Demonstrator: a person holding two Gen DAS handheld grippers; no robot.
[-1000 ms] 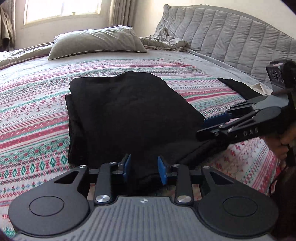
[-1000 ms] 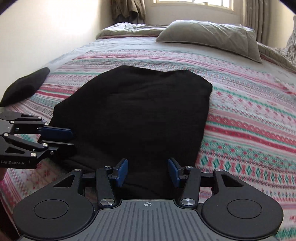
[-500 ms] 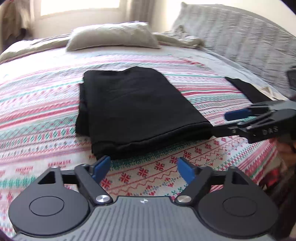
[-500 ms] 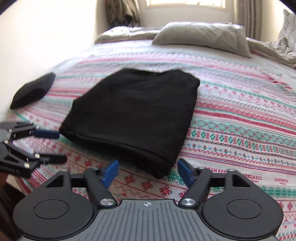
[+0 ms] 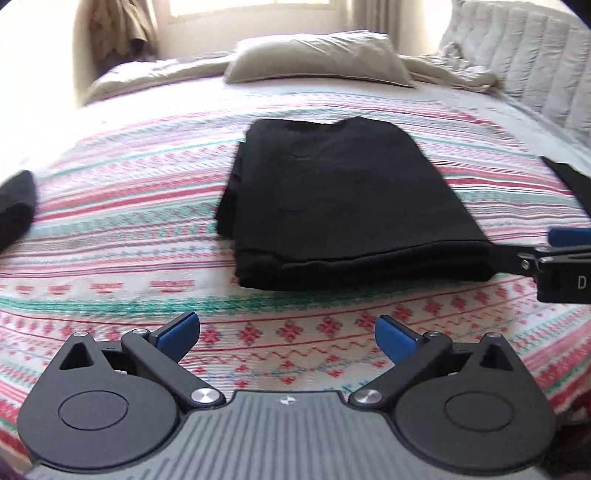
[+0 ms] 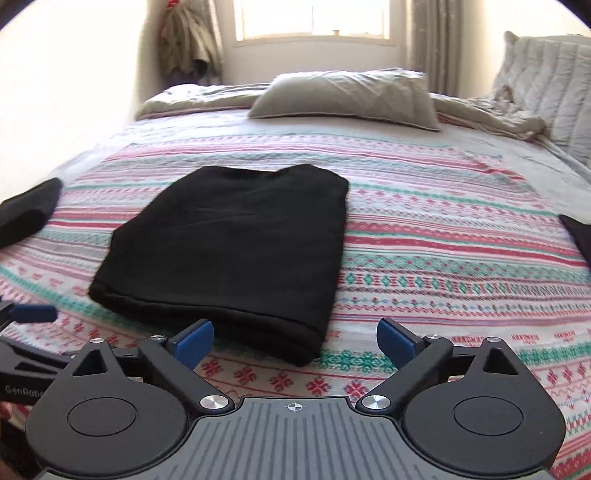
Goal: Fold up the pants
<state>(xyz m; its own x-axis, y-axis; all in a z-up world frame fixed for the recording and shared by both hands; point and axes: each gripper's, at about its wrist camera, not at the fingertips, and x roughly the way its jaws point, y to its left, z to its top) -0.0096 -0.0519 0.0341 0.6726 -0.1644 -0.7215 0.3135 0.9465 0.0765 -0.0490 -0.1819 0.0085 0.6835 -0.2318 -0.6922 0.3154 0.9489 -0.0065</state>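
Left gripper (image 5: 287, 336) jaws spread wide, empty; right gripper (image 6: 295, 339) likewise, both hovering low

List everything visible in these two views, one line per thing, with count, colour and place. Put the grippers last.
pants: one, black, folded into a flat rectangle in the middle of the bedspread.
bedspread: one, white with red, pink and green patterned stripes, covering the bed.
pillow: one, beige-grey, at the far end of the bed under the window.
quilted headboard: one, grey, along the right side of the bed.
dark item at the left edge: one, black, on the bed left of the pants.
dark item at the right edge: one, black, on the bed right of the pants.
window: one, bright, on the far wall.
left gripper: one, black with blue pads, open, empty, above the bedspread.
right gripper: one, black with blue pads, open, empty, near the pants' front edge.
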